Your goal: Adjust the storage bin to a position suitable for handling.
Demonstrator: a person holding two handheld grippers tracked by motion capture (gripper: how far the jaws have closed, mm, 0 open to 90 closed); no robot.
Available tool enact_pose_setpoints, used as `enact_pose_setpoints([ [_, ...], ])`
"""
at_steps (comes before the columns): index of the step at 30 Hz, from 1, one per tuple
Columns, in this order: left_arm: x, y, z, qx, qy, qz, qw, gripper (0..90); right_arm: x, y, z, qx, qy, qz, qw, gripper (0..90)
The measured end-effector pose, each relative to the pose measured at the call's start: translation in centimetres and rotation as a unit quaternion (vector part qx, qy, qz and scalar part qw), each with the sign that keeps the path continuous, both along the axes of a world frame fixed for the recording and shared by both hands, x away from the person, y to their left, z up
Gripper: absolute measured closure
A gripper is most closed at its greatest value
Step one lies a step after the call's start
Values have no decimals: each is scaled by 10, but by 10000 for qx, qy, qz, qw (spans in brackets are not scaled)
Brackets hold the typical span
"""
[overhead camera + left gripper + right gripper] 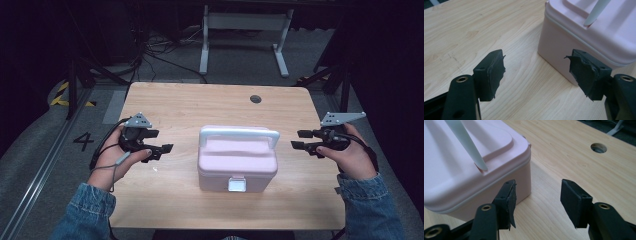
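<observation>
A closed pink box (pixel 236 162) sits mid-bench (pixel 175 102), white handle (pixel 239 134) upright; left tool (pixel 162 148) and right tool (pixel 298 139) flank it, both released, holding nothing, seemingly ready to close in.

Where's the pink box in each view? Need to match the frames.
High view: pink box at table centre, between the two hand-held grippers.
Left gripper view: upper right, beyond the right-hand jaw.
Right gripper view: upper left, behind the left-hand jaw.
Shared landmark: the box's pale handle, seen as a slanted bar in both gripper views.
</observation>
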State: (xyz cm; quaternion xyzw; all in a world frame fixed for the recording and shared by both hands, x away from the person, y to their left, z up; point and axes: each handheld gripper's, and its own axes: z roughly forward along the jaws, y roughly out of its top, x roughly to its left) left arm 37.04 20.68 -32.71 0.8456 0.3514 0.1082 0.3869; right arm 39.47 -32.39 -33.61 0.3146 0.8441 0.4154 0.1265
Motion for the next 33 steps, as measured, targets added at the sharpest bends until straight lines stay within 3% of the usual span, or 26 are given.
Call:
enact_pose_setpoints([
  [4,0,-5,4,21,-46,-169,9998,282,-5,1,9,147,-72,60,9998,469],
  [8,1,-12,3,70,-122,-287,9995,275,-8,5,17,-61,-88,89,9999,459],
  [10,1,-15,2,147,-258,-321,9990,274,-11,9,21,-126,-126,127,9998,449],
  [17,4,-31,4,-128,-351,-567,9977,271,-19,20,30,-125,-103,312,9994,444],
  [22,6,-43,4,-193,-427,-757,9960,271,-24,31,32,-106,-89,536,9985,442],
  [28,13,-62,4,-297,-540,-1003,9931,283,-23,51,34,-236,-73,655,9975,451],
  [33,18,-74,2,-438,-503,-1236,9901,325,-19,58,31,-224,-49,691,9973,459],
])
